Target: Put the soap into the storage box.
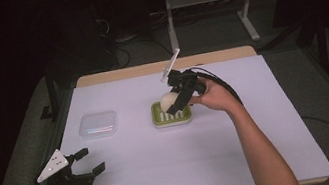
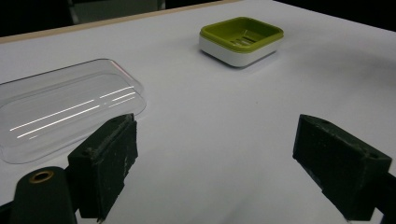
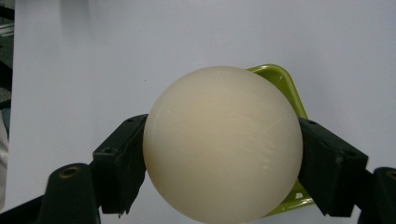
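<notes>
A cream round soap (image 1: 170,101) (image 3: 222,144) is clamped between the two black jaws of my right gripper (image 1: 174,98) (image 3: 222,158), held just above a green and white soap dish (image 1: 171,113) (image 3: 279,84) near the middle of the white table. The dish (image 2: 241,38) sits far off in the left gripper view with nothing in it. My left gripper (image 1: 89,162) (image 2: 215,163) rests at the table's near left corner, jaws wide apart with nothing between them.
A clear plastic lid or shallow container (image 1: 98,125) (image 2: 60,107) lies left of the dish. The white sheet (image 1: 260,132) covers the table; its wooden edge (image 1: 148,69) runs along the far side. Table legs and cables stand on the dark floor beyond.
</notes>
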Demonstrator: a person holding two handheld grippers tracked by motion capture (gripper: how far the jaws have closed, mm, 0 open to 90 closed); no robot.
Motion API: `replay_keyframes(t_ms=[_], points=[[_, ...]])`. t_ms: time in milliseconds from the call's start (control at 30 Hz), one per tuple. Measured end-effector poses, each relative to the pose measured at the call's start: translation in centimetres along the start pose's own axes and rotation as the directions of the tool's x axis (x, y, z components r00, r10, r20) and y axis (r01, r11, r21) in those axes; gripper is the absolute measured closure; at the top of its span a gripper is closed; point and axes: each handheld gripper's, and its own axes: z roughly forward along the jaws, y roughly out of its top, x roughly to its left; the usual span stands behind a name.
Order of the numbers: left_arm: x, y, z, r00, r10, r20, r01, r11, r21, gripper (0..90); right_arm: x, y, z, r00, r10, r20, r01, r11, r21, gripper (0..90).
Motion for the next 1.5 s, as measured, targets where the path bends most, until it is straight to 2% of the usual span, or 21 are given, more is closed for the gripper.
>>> replay_keyframes(t_ms=[700, 1167, 1500], points=[[0.1, 0.0, 0.0, 1.0, -0.001, -0.003, 0.001, 1.0, -0.002, 13.2, -1.6, 0.1, 2.6, 0.9989, 0.042, 0.023, -0.043, 0.999, 0.03, 22.6], [-0.1, 0.0, 0.1, 1.0, -0.004, 0.0, 0.004, 1.0, -0.001, 13.2, -2.6, -0.4, 3.5, 0.996, 0.082, 0.035, -0.084, 0.995, 0.045, 22.6], [0.0, -0.1, 0.1, 1.0, -0.003, 0.005, 0.003, 1.0, -0.003, 13.2, -2.9, -0.6, 4.3, 0.9957, 0.088, 0.031, -0.09, 0.994, 0.058, 22.5]])
